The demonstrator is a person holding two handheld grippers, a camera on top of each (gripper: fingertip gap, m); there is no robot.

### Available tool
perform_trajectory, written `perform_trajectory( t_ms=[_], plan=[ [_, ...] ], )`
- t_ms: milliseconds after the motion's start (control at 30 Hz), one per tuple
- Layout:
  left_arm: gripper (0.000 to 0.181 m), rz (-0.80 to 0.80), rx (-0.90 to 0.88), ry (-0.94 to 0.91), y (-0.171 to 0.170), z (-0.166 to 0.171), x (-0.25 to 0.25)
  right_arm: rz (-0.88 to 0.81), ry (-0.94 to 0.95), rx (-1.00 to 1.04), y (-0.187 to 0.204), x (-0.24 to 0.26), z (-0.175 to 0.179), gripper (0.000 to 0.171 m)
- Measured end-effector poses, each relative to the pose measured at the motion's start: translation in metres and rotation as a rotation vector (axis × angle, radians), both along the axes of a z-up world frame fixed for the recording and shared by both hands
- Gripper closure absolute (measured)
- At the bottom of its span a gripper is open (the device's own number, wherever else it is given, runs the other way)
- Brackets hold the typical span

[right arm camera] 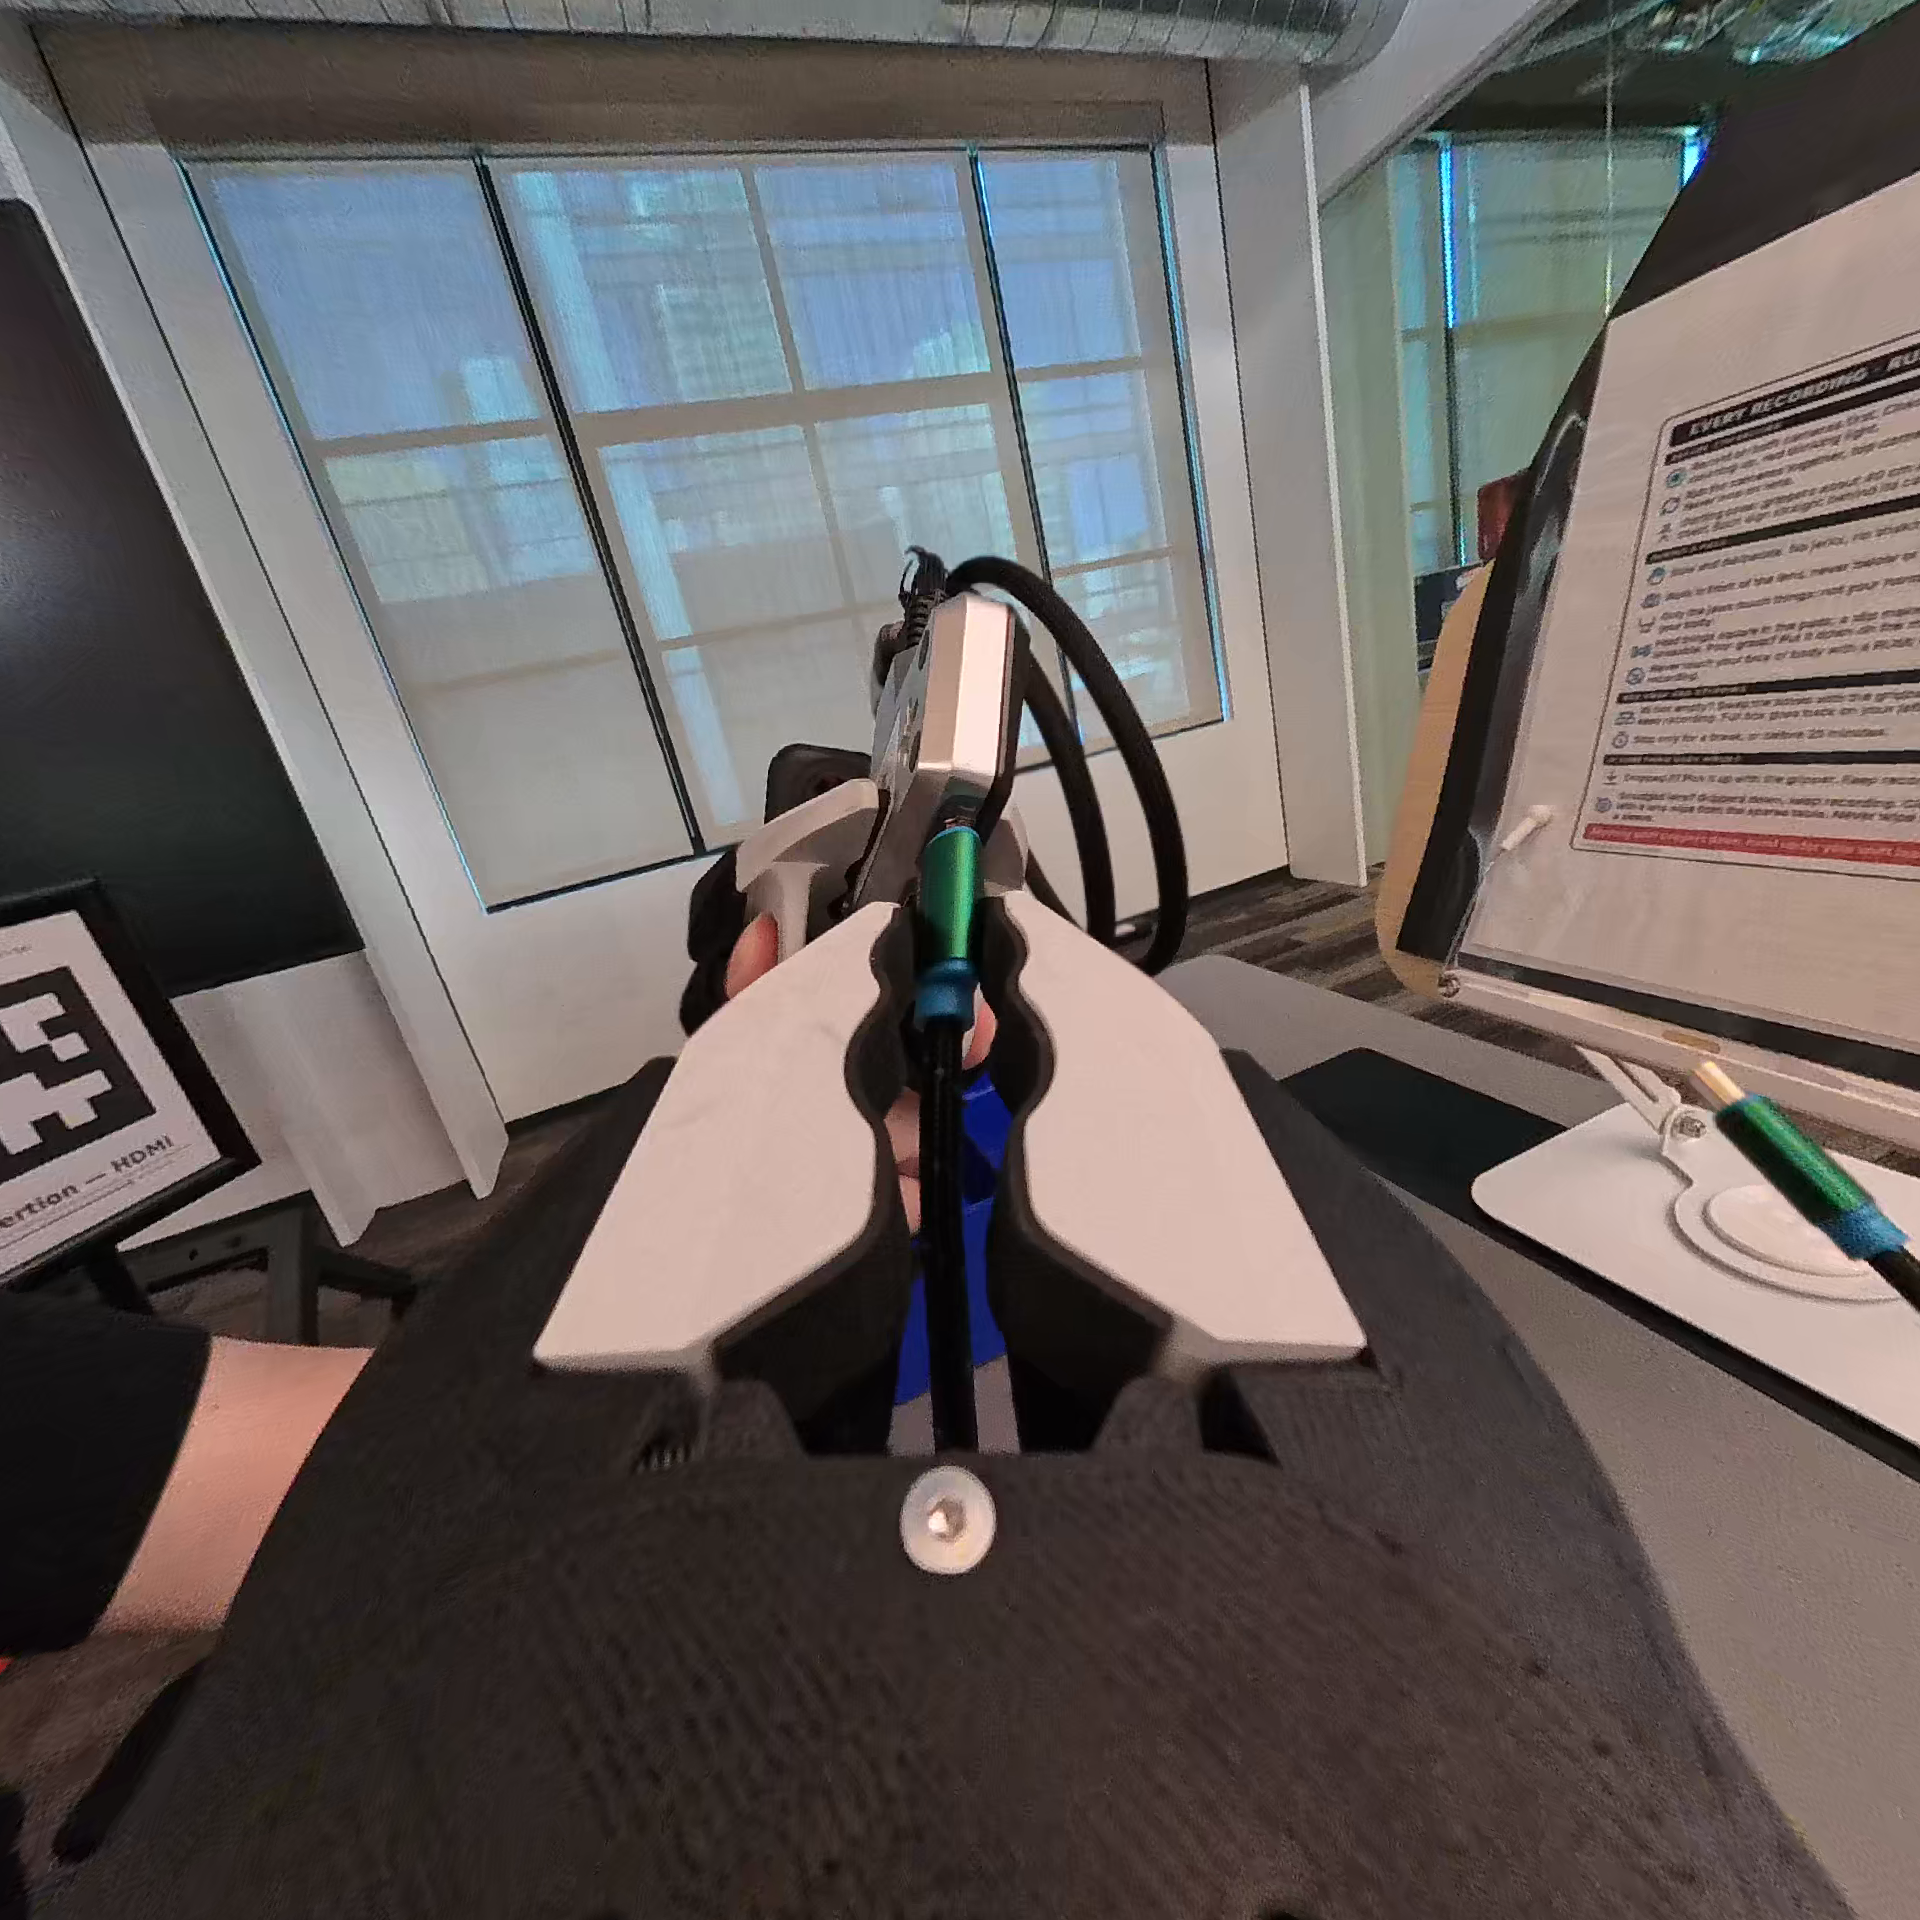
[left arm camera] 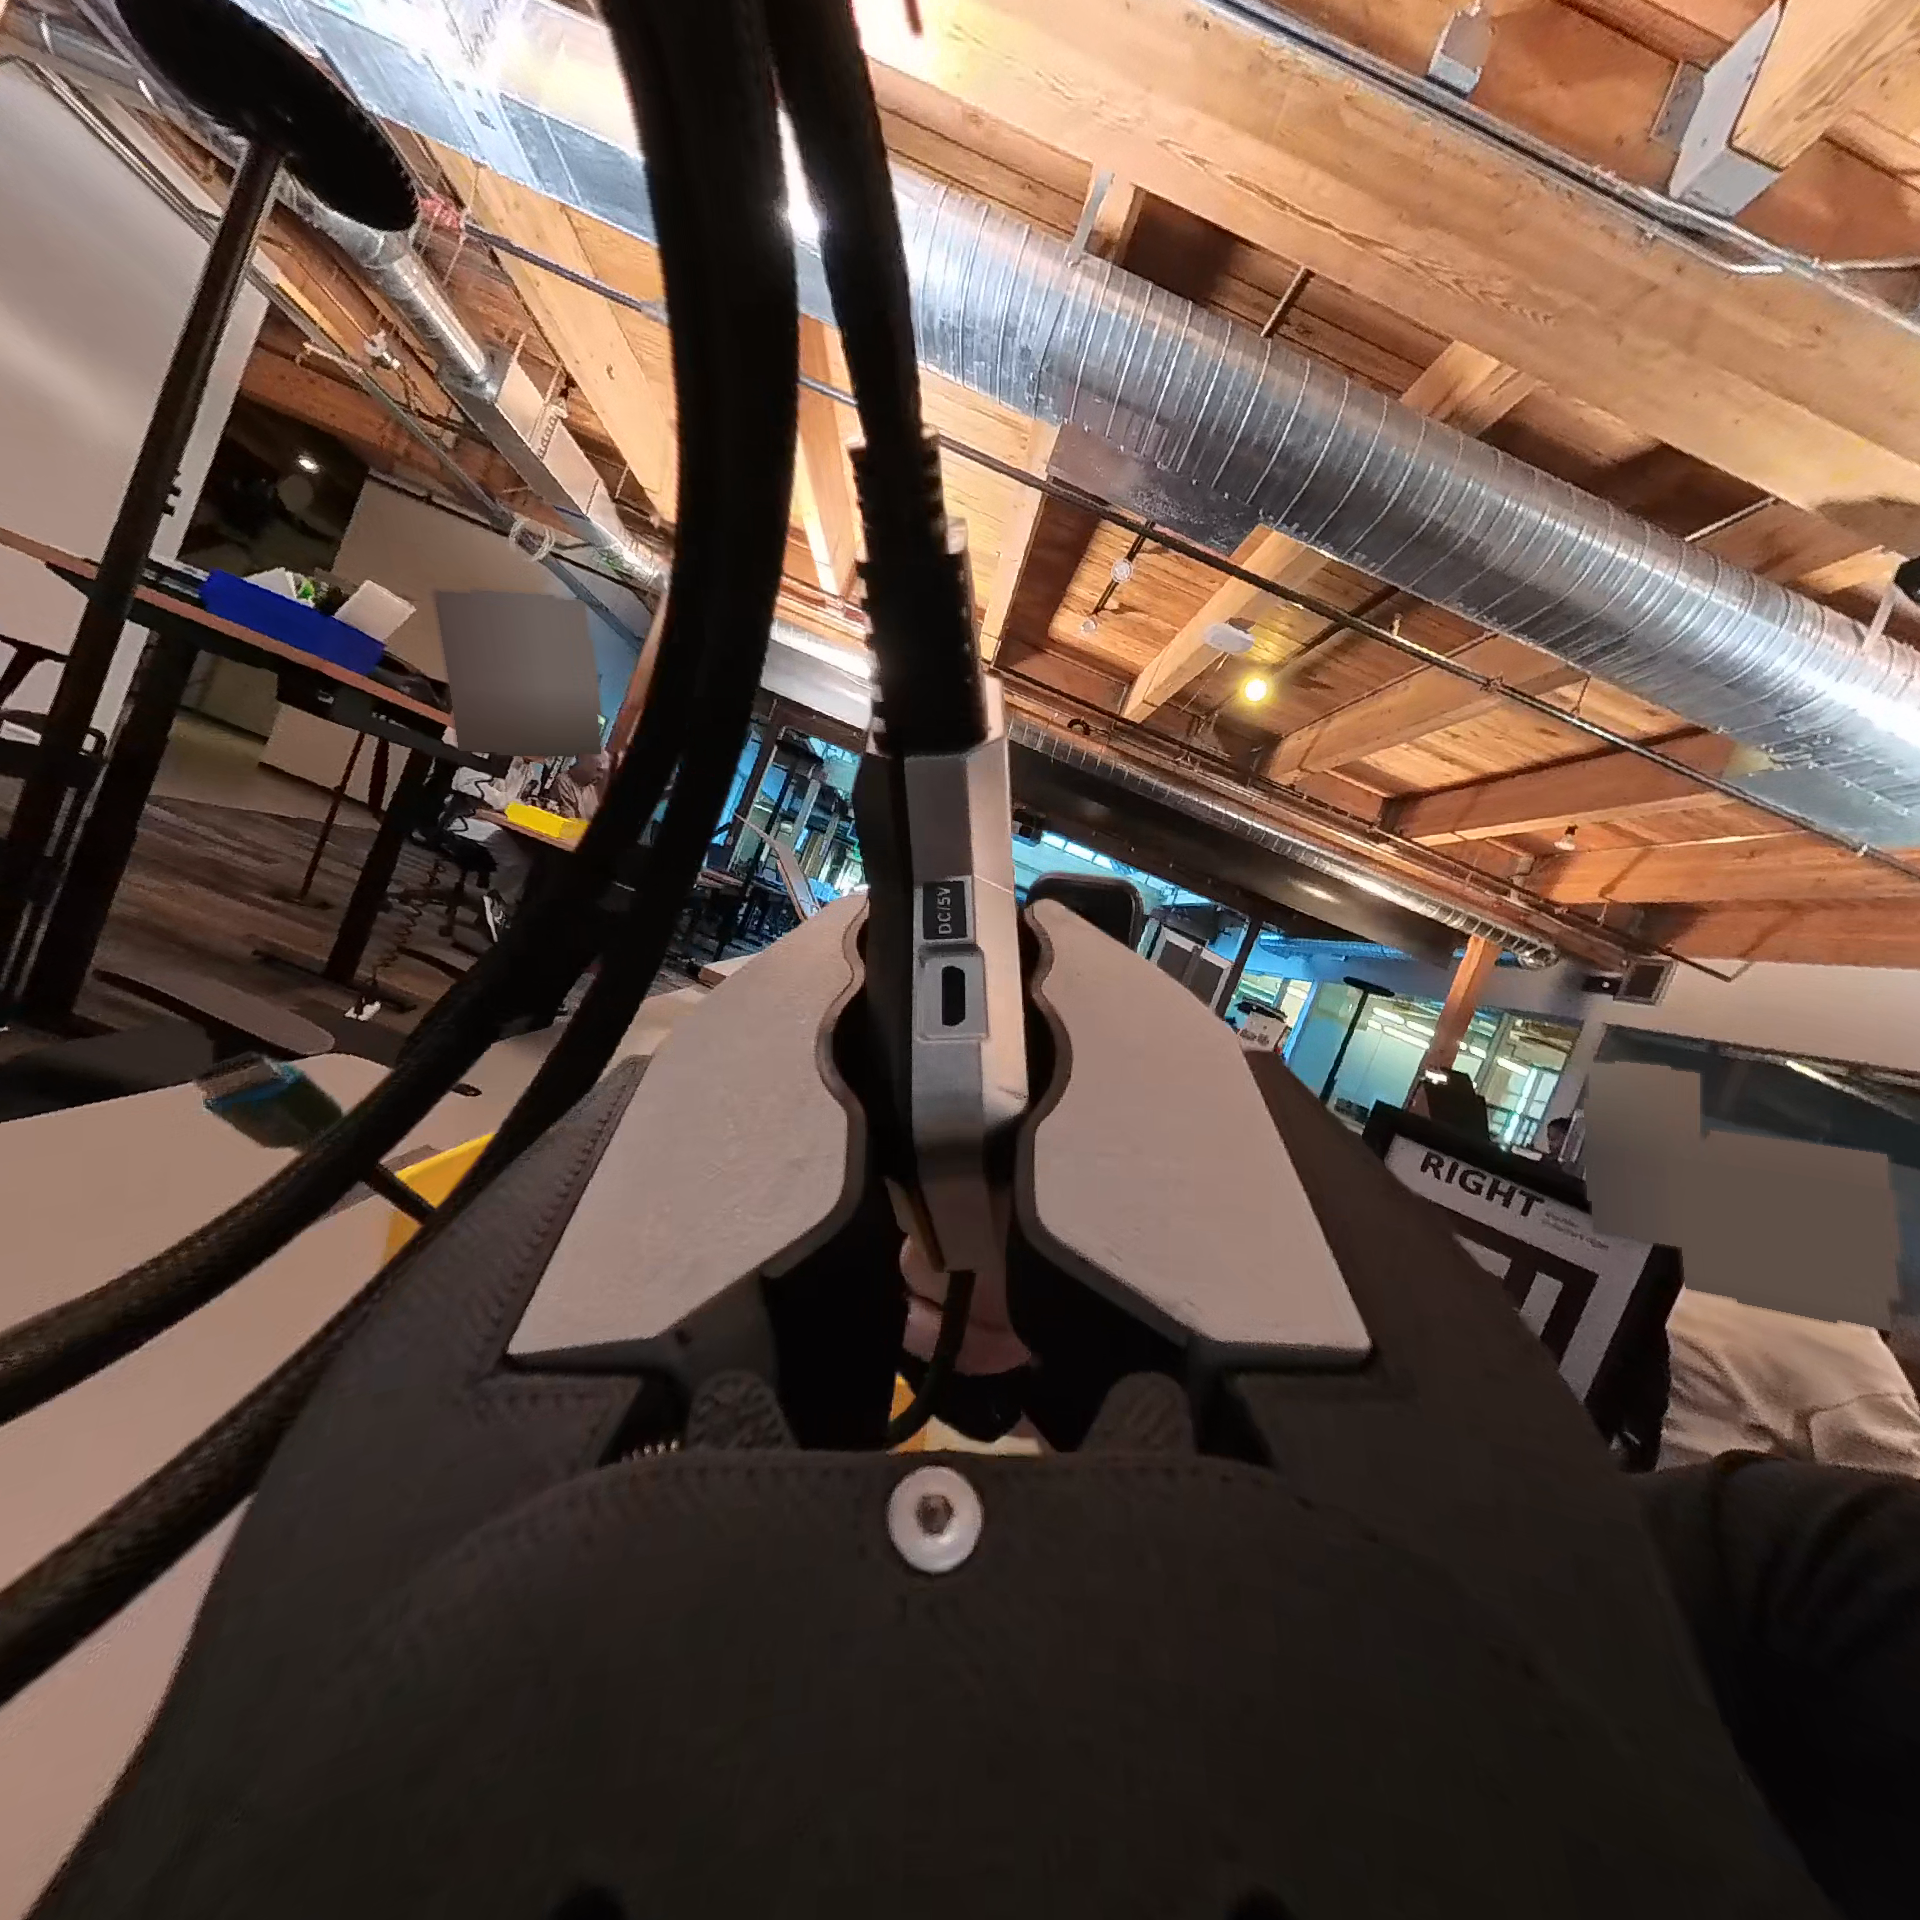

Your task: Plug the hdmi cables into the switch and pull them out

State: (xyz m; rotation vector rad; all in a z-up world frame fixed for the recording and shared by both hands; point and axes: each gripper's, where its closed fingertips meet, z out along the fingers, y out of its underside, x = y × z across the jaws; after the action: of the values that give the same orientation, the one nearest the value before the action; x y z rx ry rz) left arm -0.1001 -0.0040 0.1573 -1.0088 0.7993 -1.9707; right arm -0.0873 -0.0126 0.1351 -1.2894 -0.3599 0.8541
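Switch sits clamped in our left tongs; our right tongs clamp a green plug at its port, seemingly seated. A second green plug lies loose on the counter; we judge the task partway.

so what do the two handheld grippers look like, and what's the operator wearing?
Both match: the left gripper and right gripper have pale grey fingers with wavy black inner pads, on a black ribbed printed body with one silver screw. The operator wears a black sleeve and a black glove.
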Motion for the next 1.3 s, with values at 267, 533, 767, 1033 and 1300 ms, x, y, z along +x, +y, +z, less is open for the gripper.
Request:
perform_trajectory(
  t_ms=[267,533,767,1033,1300],
  plan=[
    [0.16,0.006,-0.036,-0.02,0.002,0.001,0.0,0.02,0.011,-0.044,0.0,0.0,-0.001,0.157],
    [0.16,0.04,0.04,0.01,0.001,0.003,-0.002,0.057,-0.038,-0.095,-0.001,-0.003,-0.004,0.157],
    [0.16,0.027,-0.033,-0.056,-0.003,0.005,0.0,0.028,-0.011,-0.08,-0.004,0.002,0.003,0.158],
    [0.16,0.014,-0.082,-0.056,0.004,0.005,-0.005,0.043,0.05,-0.101,0.001,-0.005,-0.001,0.157],
    [0.16,0.16,-0.088,-0.132,0.064,0.03,-0.073,0.057,-0.051,-0.068,-0.025,0.036,0.026,0.157]
  ],
)
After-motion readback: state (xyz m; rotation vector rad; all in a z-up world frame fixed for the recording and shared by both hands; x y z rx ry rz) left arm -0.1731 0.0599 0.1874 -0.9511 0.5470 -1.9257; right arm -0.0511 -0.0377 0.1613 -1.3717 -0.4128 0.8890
